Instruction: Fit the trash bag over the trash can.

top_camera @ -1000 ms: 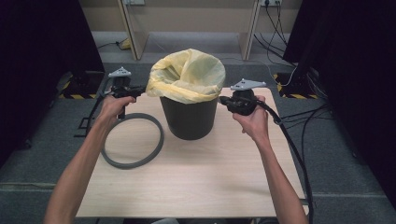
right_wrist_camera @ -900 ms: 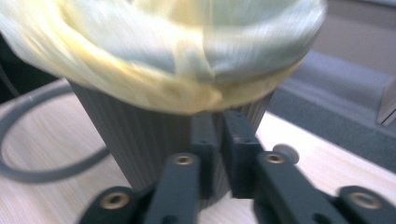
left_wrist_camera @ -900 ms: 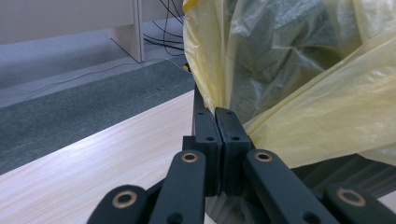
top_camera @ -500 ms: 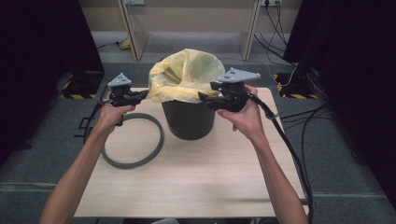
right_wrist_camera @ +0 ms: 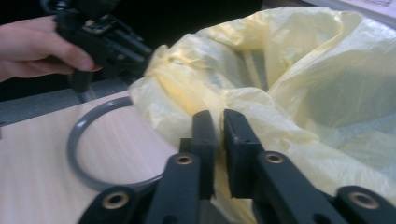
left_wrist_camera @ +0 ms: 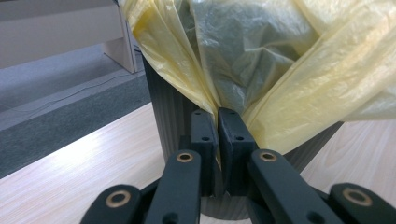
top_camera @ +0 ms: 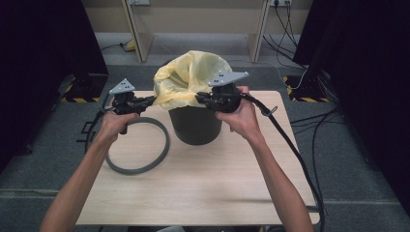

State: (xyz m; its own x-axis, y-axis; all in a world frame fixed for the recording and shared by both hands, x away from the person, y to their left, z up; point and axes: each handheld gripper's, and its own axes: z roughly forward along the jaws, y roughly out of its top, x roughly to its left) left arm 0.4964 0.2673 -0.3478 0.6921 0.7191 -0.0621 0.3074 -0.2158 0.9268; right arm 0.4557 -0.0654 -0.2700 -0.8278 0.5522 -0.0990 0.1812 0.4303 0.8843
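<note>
Ring (top_camera: 138, 147) is lying flat on the desk (top_camera: 203, 193), left of the bin (top_camera: 196, 124) and just beside it. Left gripper (top_camera: 145, 102) is sitting at the bin's left rim, jaws clamped on a fold of the yellow bag (top_camera: 191, 77). Bag is lining the bin, top bunched up above the rim. Right gripper (top_camera: 202, 99) is sitting at the near rim, right of the left one; jaws have just been closing and are pinching the bag's edge.

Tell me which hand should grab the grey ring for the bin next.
Left, probably. The left gripper pinches the yellow bag just above the grey ring, which lies left of the bin. The right gripper grips the bag over the bin, farther from the ring.
</note>
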